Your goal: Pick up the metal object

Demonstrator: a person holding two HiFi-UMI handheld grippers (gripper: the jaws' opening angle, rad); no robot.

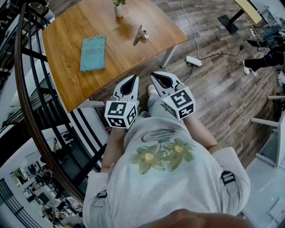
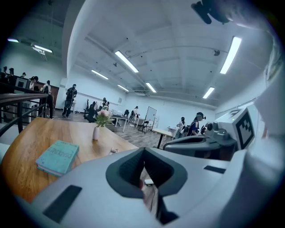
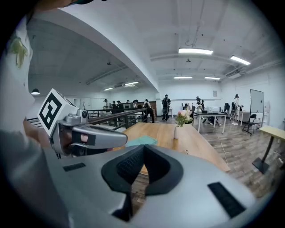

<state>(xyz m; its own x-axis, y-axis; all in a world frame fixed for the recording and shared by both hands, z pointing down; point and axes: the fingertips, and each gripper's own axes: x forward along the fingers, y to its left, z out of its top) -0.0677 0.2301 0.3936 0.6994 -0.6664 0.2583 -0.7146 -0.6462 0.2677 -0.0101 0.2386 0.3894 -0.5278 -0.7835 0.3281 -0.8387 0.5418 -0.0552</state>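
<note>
The metal object (image 1: 139, 35), a small tilted silvery piece, rests on the wooden table (image 1: 67, 67) toward its far right side. It shows as a tiny shape in the left gripper view (image 2: 114, 150) and the right gripper view (image 3: 186, 152). Both grippers are held close to the person's body, short of the table's near edge and well away from the object. My left gripper (image 1: 132, 78) (image 2: 144, 152) is shut with nothing in it. Beside it, my right gripper (image 1: 156, 75) (image 3: 142, 149) is shut and empty too.
A teal book (image 1: 93, 53) lies left of the metal object, and a white vase with flowers (image 1: 118, 9) stands at the table's far edge. A dark curved railing (image 1: 26, 89) runs along the left. A power strip (image 1: 194, 61) and cable lie on the wood floor to the right.
</note>
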